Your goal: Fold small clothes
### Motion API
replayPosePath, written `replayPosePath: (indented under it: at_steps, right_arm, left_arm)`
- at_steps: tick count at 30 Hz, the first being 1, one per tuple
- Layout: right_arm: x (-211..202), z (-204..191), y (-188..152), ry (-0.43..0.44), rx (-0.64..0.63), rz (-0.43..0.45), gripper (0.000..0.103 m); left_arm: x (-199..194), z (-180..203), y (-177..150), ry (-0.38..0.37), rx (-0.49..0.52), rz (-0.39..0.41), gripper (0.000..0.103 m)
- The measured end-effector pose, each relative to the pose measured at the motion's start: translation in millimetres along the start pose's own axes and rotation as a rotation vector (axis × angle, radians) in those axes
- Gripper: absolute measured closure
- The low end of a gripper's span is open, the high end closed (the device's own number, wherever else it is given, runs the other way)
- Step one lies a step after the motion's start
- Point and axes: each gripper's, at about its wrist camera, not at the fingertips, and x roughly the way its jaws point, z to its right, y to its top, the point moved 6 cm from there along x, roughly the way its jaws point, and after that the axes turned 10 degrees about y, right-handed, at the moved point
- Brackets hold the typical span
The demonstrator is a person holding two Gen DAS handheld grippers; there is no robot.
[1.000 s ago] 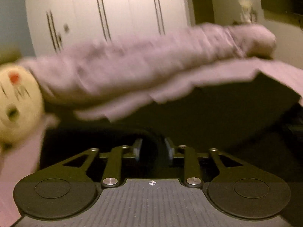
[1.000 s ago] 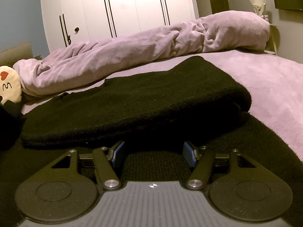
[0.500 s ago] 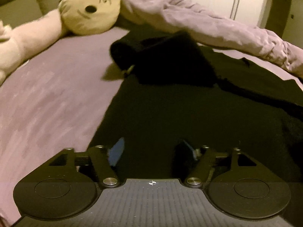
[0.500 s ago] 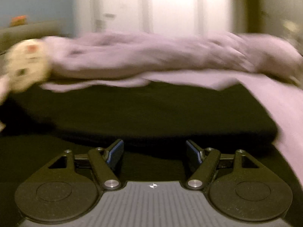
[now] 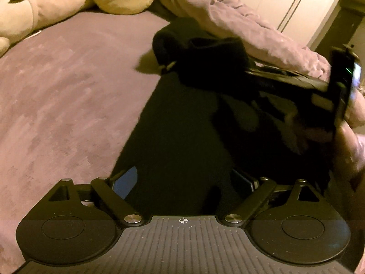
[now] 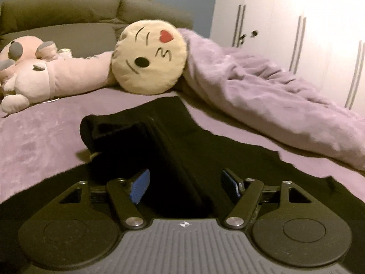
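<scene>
Both wrist views sit low and close, sharing the black garment.

Garment on bed, seemingly before pillow

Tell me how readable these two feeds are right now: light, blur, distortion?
Left wrist: dim and yellowish, the black garment reads as a flat dark mass, motion smear at the right edge. Right wrist: sharper, folds visible on the garment, the wardrobe doors blown out. Both views bow straight lines, fisheye.
</scene>
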Motion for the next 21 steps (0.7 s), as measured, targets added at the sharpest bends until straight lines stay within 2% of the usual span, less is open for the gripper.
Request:
replayPosePath:
  at_steps: [1,2,3,4,5,7,10,12,14,16,17,18,21]
  right_arm:
    - [4,0,0,0.015,0.012,-0.016,0.043]
    - [12,2,0,0.035,0.03,-0.039,0.058]
    - [17,3,-2,0.044,0.054,-0.059,0.079]
    - [18,6,-5,0.047,0.076,-0.063,0.091]
    - [16,8,-6,0.044,0.116,-0.053,0.094]
    - [1,15,-6,0.017,0.185,-0.001,0.095]
    - [-48,43,-8,-0.061,0.35,0.148,0.095]
    - [-95,75,-24,-0.175,0.521,0.274,0.095]
    - [-129,99,-47,-0.304,0.62,0.32,0.094]
    - [-157,120,-75,-0.485,0.649,0.313,0.086]
    - [-163,129,-88,-0.505,0.673,0.287,0.075]
    - [-166,137,-99,-0.487,0.711,0.261,0.062]
    - [-174,151,-124,-0.445,0.796,0.242,0.06]
  left_arm:
    - [0,-1,-1,-0.003,0.002,-0.001,0.009]
    - [1,-1,-1,-0.005,0.005,0.0,0.009]
    - [1,-1,-1,-0.005,0.007,0.001,0.009]
    - [1,-2,-1,-0.004,0.005,0.001,0.009]
    - [1,-2,-1,-0.005,0.001,0.002,0.009]
    - [0,-1,-1,-0.004,-0.003,0.002,0.009]
    - [2,-1,-1,0.002,-0.01,0.002,0.009]
    - [2,-1,-1,0.008,-0.014,0.001,0.009]
    - [2,2,-1,0.026,-0.008,-0.001,0.009]
    - [3,7,0,0.046,-0.002,-0.003,0.009]
    - [3,11,2,0.058,0.006,-0.003,0.009]
    - [3,15,3,0.066,0.014,-0.003,0.009]
    - [2,29,11,0.075,0.027,0.014,0.009]
